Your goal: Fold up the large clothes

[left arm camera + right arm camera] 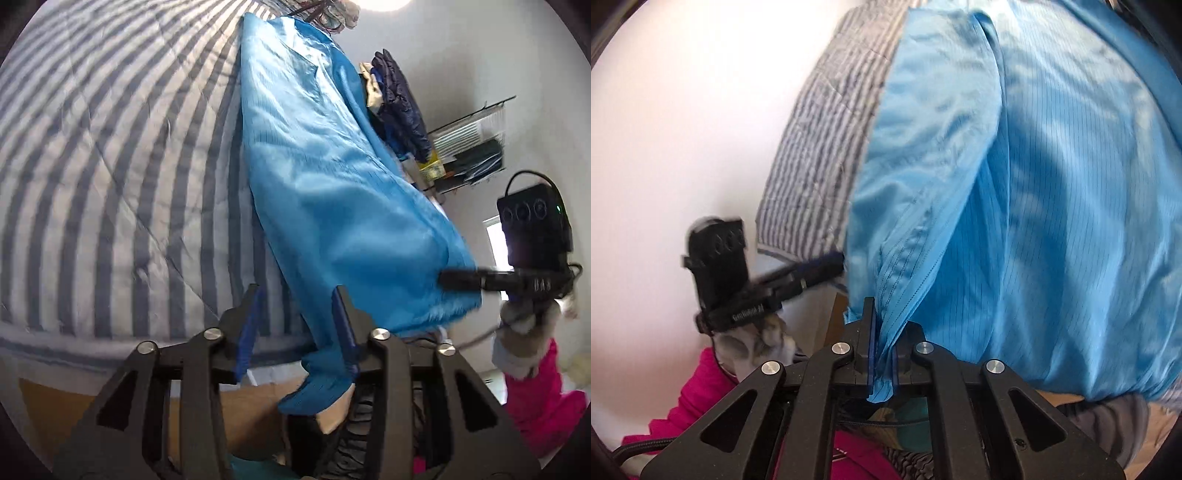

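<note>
L gripper (297, 314): jaws apart, blue-padded fingers (248, 332) angled down & fwd, nothing pinched btwn pads; a fold of the blue garment (332, 177) hangs past the inner side of the right-hand finger. In the R wrist view it shows side-on at left, tip just beside the cloth edge, carried by a gloved hand (753, 341) w/ a pink sleeve (701, 391) behind.

R gripper (882, 354): jaws closed tight on a bunched edge of the garment, cloth end poking out below the pads. Tilted steeply down. In the L wrist view it comes in from the right, fingers level.
</note>
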Action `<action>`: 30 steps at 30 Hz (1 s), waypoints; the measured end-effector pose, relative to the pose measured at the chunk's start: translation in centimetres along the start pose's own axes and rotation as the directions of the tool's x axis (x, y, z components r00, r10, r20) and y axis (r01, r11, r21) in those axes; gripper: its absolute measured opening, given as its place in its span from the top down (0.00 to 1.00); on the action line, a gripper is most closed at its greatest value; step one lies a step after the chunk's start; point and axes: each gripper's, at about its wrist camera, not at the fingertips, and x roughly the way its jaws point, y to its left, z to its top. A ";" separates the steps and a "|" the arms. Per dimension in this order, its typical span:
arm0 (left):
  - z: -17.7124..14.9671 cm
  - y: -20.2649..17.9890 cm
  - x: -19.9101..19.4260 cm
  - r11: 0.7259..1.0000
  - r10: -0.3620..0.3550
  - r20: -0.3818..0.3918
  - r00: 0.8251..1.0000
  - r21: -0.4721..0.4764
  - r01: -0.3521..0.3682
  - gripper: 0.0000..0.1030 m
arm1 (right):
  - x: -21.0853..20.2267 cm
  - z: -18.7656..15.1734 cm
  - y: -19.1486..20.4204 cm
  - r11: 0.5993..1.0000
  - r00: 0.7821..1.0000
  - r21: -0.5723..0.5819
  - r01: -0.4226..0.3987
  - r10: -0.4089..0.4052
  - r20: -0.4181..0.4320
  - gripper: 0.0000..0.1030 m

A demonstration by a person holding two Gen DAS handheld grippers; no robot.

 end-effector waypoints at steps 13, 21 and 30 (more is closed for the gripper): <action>-0.5 -5.9 6.9 0.978 -0.188 -0.139 0.972 0.064 0.198 0.62 | -4.6 2.0 -2.5 0.993 0.989 0.041 0.112 -0.116 0.097 0.96; -3.1 -9.7 5.7 0.965 -0.029 -0.126 0.992 0.256 0.061 0.71 | -4.3 0.7 -3.3 0.995 0.994 0.078 0.066 -0.072 0.082 0.96; -2.8 -8.2 -2.7 0.949 0.163 0.089 0.983 0.257 -0.181 0.71 | 3.1 -3.4 -4.7 0.978 0.966 0.012 0.207 -0.203 -0.159 0.81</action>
